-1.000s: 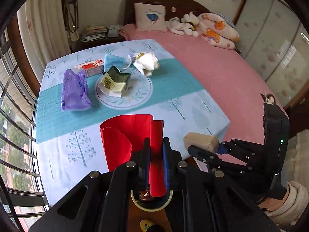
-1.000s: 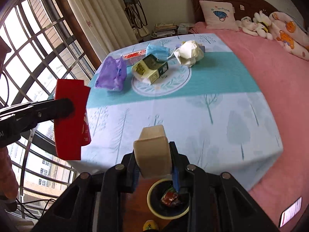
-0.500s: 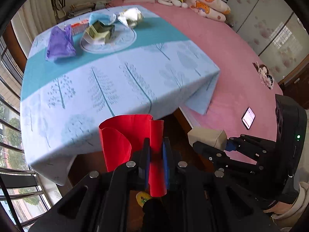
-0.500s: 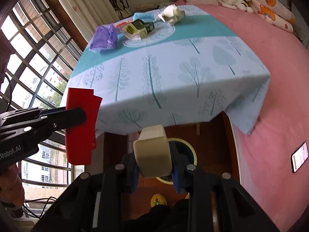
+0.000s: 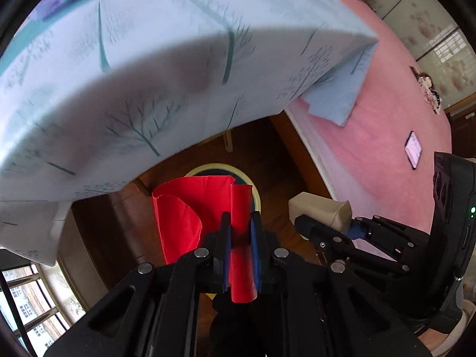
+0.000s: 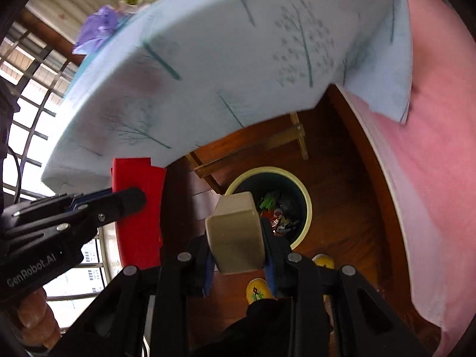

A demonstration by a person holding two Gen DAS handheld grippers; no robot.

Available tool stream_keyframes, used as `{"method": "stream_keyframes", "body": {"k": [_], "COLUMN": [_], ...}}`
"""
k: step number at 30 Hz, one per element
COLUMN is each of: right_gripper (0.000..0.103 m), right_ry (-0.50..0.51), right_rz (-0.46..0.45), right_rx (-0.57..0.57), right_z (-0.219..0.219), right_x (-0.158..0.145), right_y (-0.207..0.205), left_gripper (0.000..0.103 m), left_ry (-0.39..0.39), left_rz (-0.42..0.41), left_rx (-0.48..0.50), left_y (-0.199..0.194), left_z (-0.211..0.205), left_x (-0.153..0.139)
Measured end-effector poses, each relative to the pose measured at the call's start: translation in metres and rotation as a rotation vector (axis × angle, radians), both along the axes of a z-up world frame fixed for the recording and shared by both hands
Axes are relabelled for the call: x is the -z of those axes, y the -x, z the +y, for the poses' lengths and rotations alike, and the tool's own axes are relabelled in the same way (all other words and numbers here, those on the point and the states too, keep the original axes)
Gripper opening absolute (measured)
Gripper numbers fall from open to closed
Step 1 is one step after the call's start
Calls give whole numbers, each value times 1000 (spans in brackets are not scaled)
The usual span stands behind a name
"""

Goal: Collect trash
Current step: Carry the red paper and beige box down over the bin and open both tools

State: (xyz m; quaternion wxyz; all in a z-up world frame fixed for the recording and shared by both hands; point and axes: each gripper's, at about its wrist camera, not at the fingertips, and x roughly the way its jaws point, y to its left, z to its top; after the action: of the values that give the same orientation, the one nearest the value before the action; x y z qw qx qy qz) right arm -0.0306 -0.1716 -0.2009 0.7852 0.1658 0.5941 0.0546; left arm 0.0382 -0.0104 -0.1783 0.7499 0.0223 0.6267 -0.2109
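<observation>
we are holding two pieces of trash low over the floor, near to far: the left gripper (image 5: 240, 247) is keeping its fingers clamped on a curled red paper (image 5: 193, 208), and the right gripper (image 6: 238, 247) is keeping its fingers clamped on a beige carton (image 6: 236, 235). in the right wrist view the carton is sitting just in front of the bin (image 6: 306, 205), which is standing on the wooden floor (image 6: 342, 208) and is already carrying some wrappers at its bottom. in the left wrist view the red paper is covering most of the bin's mouth, so we are judging it to be roughly above it. neither piece is released yet, so this drop is still to do. farther off, the worktop (image 6: 238, 44) under its tree-print cloth is still bearing a purple bag (image 6: 98, 29), a small box and a blue item that we are only seeing blurred at the far edge. beyond it lies the pink bed (image 5: 372, 104). we are judging the collecting partly done, with several pieces left to fetch.
</observation>
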Motion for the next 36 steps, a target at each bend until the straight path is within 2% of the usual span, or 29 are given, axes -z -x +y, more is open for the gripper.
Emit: {"method": "stream_keyframes", "body": {"k": [8, 16, 19, 22, 23, 24, 25, 27, 29, 31, 32, 34, 36], "right_gripper": [27, 27, 27, 28, 28, 28, 28, 28, 30, 39, 41, 53, 58], "right_ry": [-46, -63, -47, -44, -42, -41, -41, -38, -35, -36, -36, -33, -24], "right_rz": [49, 83, 93, 97, 100, 103, 107, 115, 120, 121, 121, 121, 112], "right_rx": [28, 0, -26, -43, -48, -51, -52, -47, -40, -42, -45, -47, -55], "right_z": [-23, -26, -23, -22, -21, -22, -23, -22, -24, -24, -23, -23, -22], "right_x": [100, 190, 216, 237, 245, 250, 255, 261, 264, 265, 265, 264, 262], "right_y": [-9, -23, -27, -30, -31, -31, -32, -33, -35, -35, -35, -38, -40], "left_gripper": [10, 11, 16, 29, 36, 50, 55, 71, 76, 80, 86, 89, 94], "left_ry": [-56, -83, -106, -121, -134, -145, -167, -183, -202, -217, -221, -230, -236], "left_rz": [53, 97, 90, 79, 74, 72, 66, 65, 74, 60, 54, 31, 12], "left_rx": [-31, -4, 9, 10, 12, 13, 9, -1, -15, -33, -39, -55, -71], "left_y": [-8, -9, -11, -12, -11, -12, -11, -16, -18, -18, -18, -18, -18], "left_z": [-19, -36, -42, -44, -43, -43, -41, -39, -35, -29, -27, -24, -21], "left_x": [101, 194, 222, 239, 244, 247, 250, 254, 259, 257, 256, 252, 246]}}
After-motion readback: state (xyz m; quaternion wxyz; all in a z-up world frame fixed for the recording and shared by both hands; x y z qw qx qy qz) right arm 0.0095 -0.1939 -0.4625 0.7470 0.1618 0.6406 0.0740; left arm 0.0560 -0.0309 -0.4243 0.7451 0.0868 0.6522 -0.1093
